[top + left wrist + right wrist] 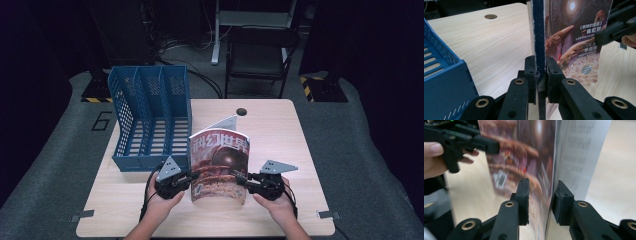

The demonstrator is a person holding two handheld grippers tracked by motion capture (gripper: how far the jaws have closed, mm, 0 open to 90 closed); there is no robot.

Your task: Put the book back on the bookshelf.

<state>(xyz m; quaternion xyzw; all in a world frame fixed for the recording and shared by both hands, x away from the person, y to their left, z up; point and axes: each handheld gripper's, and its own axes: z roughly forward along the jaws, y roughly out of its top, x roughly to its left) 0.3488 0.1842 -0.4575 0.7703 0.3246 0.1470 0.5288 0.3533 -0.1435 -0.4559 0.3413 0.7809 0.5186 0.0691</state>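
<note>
Paper magazine (pixel 220 165) stood upright on table (pixel 280 140) beside blue file rack (pixel 150 120) | light, floppy; best held at spine | left gripper (pixel 539 75) clamped spine; right gripper (pixel 541 195) slack around page edge

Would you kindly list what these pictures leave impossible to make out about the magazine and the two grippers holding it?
- Magazine: cover blurred in the right gripper view, print unreadable.
- Right gripper: jaws apart around the page edge; pad contact unclear.
- Left gripper: the magazine's lower edge is hidden behind its jaws.
- File rack: cut off by the left edge.
</note>
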